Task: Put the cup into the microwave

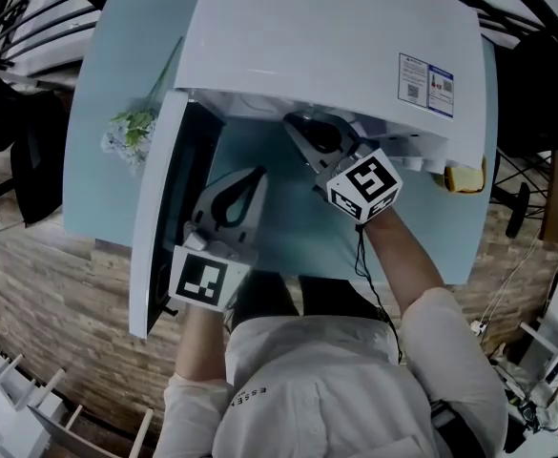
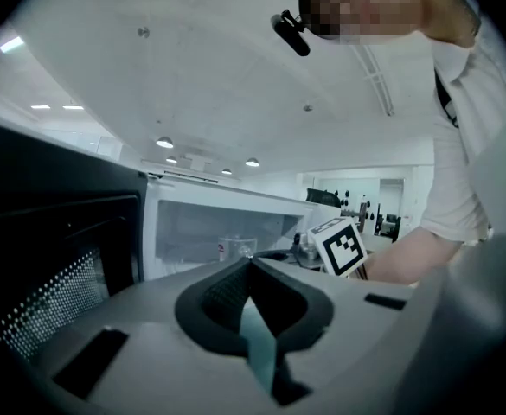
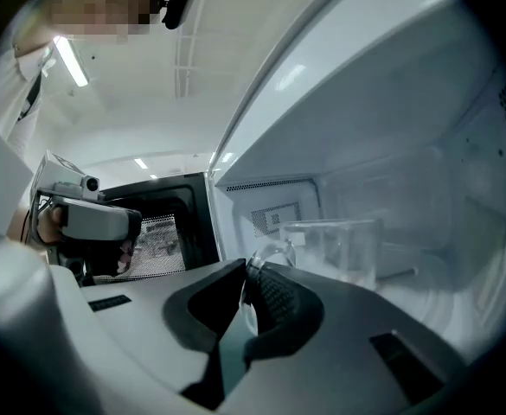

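Fingers point(image 3: 280, 299) of the right gripper point(image 3: 247, 273) are closed on the handle point(image 3: 268, 251) of the clear glass cup point(image 3: 339, 249), pinching it at their tips.

- Desk point(image 1: 298, 227): pale blue, carries the white microwave point(image 1: 326, 46).
- Microwave door point(image 1: 159, 218): swung wide open to the left of the cavity.
- Right gripper: reaches into the cavity mouth.
- Cup: upright, inside the cavity. Cannot tell whether its base touches the floor.
- Left gripper point(image 2: 251, 266): outside, near the door, fingers together on nothing.

Step in hand, as judged: setting the cup down inside; task nearly done.

Next move calls for:
- lowering the cup until its base is seated
- parting the fingers just enough to clear the handle
- backing straight out so the cup is not dragged or tipped
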Demonstrator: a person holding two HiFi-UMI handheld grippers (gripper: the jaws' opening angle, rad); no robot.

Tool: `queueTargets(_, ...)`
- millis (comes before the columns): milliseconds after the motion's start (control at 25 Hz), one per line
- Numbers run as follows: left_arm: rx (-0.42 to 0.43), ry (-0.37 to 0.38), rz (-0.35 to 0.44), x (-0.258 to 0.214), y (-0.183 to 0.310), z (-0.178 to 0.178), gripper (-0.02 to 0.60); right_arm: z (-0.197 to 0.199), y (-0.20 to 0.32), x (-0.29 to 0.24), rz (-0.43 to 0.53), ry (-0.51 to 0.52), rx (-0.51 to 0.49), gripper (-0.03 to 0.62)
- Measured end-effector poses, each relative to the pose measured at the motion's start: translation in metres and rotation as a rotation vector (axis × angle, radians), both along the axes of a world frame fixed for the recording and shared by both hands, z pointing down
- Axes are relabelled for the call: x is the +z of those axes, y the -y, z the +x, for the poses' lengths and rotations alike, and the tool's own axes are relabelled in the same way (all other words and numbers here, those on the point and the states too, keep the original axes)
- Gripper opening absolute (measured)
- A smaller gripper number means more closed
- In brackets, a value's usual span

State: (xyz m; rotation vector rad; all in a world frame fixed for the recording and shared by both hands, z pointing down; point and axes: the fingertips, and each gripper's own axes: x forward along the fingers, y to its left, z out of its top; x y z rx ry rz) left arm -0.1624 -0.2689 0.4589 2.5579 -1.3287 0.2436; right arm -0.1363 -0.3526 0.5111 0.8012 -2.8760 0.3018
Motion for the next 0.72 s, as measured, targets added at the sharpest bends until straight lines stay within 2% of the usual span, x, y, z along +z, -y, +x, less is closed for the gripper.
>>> queueTargets(320, 0.01, 0.013, 0.004, 0.008, 0.002, 0.005, 0.0, 0.001, 0.02, 0.016, 0.025, -0.063, 0.056, 0.021)
queueTargets(720, 0.003, 0.005, -0.008, 0.012, 0.0, 0.006, 0.0, 0.0, 0.023, 0.016, -0.013, -0.025, 0.055, 0.027)
